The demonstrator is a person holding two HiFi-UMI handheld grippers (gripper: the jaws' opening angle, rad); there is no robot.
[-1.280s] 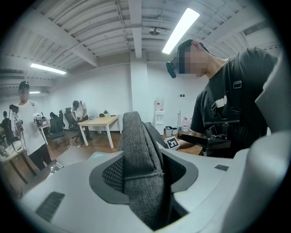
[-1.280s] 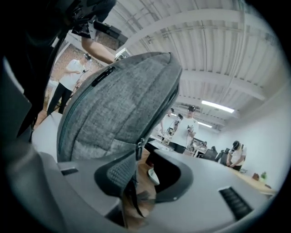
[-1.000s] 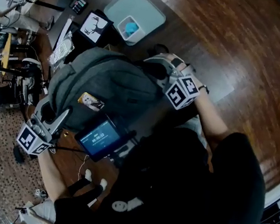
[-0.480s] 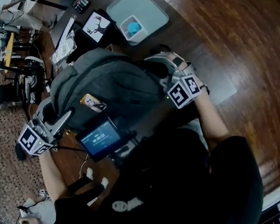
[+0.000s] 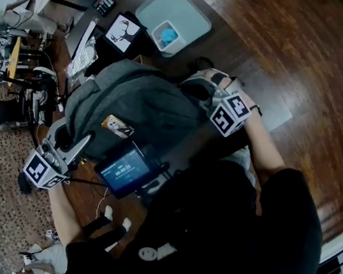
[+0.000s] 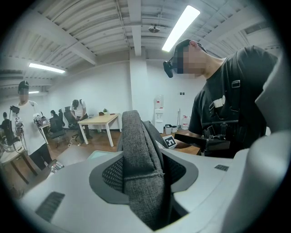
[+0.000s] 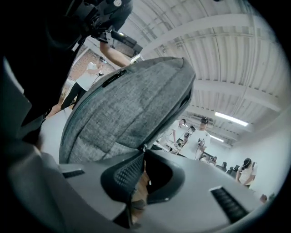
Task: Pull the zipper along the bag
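Note:
A grey fabric backpack (image 5: pixel 138 102) lies on the wooden table in the head view. My left gripper (image 5: pixel 70 142) is at its lower left edge. In the left gripper view the jaws (image 6: pixel 143 170) are shut on a thick grey strap or fold of the bag (image 6: pixel 136 150). My right gripper (image 5: pixel 196 85) is at the bag's upper right edge. Its jaws (image 7: pixel 142 152) have just been closing and now meet, with the small metal zipper pull (image 7: pixel 143 147) pinched at their tips beside the grey panel (image 7: pixel 127 104).
A pale tray (image 5: pixel 191 10) holding a small tub with a blue thing (image 5: pixel 167 35) lies beyond the bag. A deer picture (image 5: pixel 125 32) and a calculator (image 5: pixel 105 5) are to its left. A lit screen (image 5: pixel 126 169) hangs at the person's chest. Other people stand in the room.
The right gripper and its marker cube have shifted slightly right and rolled a little at the bag's edge. The left gripper has kept its place on the bag.

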